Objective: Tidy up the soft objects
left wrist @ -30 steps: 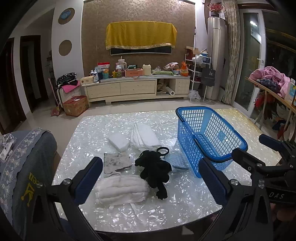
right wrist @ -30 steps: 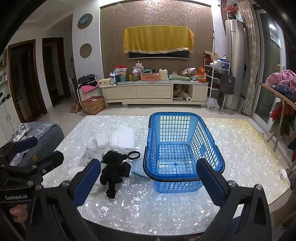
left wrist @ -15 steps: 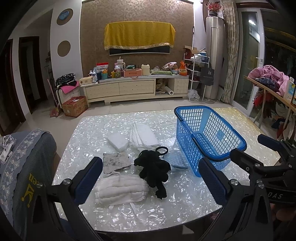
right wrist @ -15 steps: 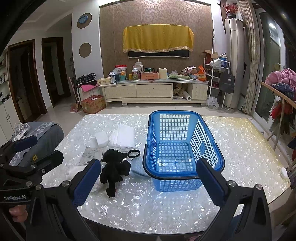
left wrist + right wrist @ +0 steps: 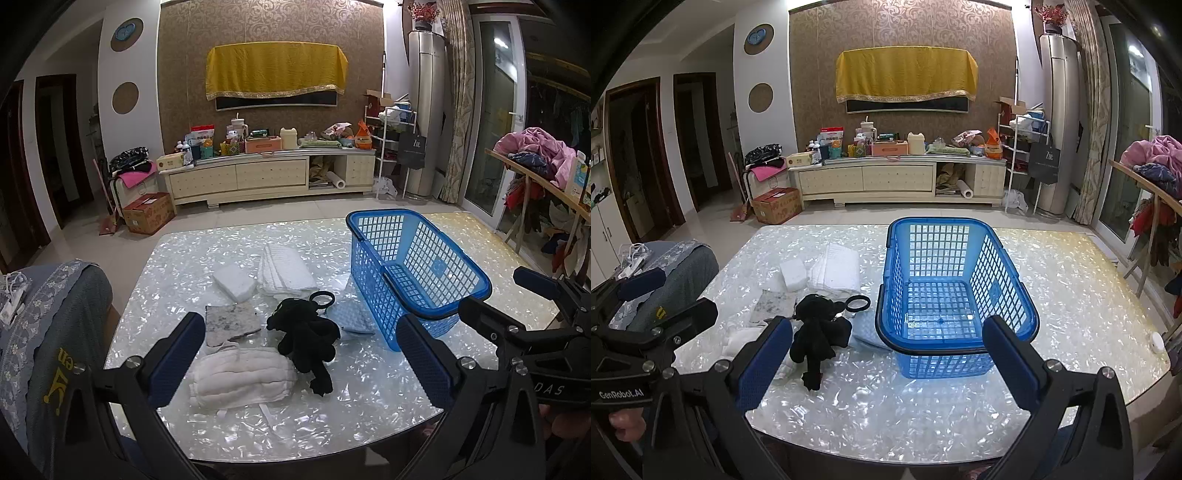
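Observation:
An empty blue plastic basket point(image 5: 413, 269) point(image 5: 945, 280) stands on the pearly table point(image 5: 177, 273) point(image 5: 1071, 295). Left of it lie soft things: a black plush toy point(image 5: 306, 336) point(image 5: 816, 332) with a ring, a folded white quilted cloth point(image 5: 242, 376), a grey stained rag point(image 5: 229, 323), a white sponge block point(image 5: 234, 282) point(image 5: 792, 271), a folded white towel point(image 5: 286, 271) point(image 5: 836, 271) and a pale blue cloth point(image 5: 351, 319) against the basket. My left gripper point(image 5: 299, 360) hangs open above the near table edge, facing the toy. My right gripper point(image 5: 882, 360) is open before the basket.
A chair with a grey-blue cover point(image 5: 48, 332) stands at the table's left side. Beyond the table are a cluttered TV cabinet point(image 5: 258, 173), a cardboard box point(image 5: 147, 212) on the floor and a clothes-laden bench point(image 5: 535, 158) at the right.
Both views have shifted only slightly; the grippers stay open and the objects on the table have not moved.

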A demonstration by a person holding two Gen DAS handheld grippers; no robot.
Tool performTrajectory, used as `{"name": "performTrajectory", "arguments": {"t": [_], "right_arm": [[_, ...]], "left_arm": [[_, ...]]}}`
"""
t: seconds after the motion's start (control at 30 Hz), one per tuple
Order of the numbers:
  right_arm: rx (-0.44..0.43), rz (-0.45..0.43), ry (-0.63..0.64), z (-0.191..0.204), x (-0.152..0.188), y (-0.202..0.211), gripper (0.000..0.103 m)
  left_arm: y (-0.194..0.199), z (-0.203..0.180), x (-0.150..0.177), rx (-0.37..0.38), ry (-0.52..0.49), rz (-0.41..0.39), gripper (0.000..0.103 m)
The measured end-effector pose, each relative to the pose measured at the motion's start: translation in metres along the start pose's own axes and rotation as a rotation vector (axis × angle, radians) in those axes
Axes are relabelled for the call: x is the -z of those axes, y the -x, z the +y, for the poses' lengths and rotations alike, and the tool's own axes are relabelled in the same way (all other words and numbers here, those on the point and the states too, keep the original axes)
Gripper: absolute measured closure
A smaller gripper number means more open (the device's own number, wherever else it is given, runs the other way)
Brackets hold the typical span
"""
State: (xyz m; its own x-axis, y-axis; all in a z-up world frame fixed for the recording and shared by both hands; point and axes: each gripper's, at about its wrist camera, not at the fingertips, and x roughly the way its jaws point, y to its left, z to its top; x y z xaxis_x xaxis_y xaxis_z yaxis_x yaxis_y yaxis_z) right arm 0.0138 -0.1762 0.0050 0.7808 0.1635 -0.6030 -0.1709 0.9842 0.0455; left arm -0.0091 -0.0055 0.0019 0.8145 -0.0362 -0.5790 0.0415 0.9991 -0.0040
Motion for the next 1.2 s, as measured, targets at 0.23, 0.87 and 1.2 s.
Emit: {"name": "performTrajectory", "arguments": {"t": [0.23, 0.87, 1.2], "right_arm": [[0.000, 0.001, 0.001, 0.001, 0.000, 0.000, 0.000], [0.001, 0.002, 0.039, 0.002, -0.013, 0.000, 0.000], [-0.082, 0.084, 0.101, 0.024, -0.038, -0.038, 0.000]], "left_arm": [[0.000, -0.001, 0.000, 0.001, -0.004, -0.002, 0.000], [0.000, -0.001, -0.014, 0.014, -0.006, 0.008, 0.000], [-0.027, 0.034, -0.030, 0.046, -0.012, 0.088, 0.000]]}}
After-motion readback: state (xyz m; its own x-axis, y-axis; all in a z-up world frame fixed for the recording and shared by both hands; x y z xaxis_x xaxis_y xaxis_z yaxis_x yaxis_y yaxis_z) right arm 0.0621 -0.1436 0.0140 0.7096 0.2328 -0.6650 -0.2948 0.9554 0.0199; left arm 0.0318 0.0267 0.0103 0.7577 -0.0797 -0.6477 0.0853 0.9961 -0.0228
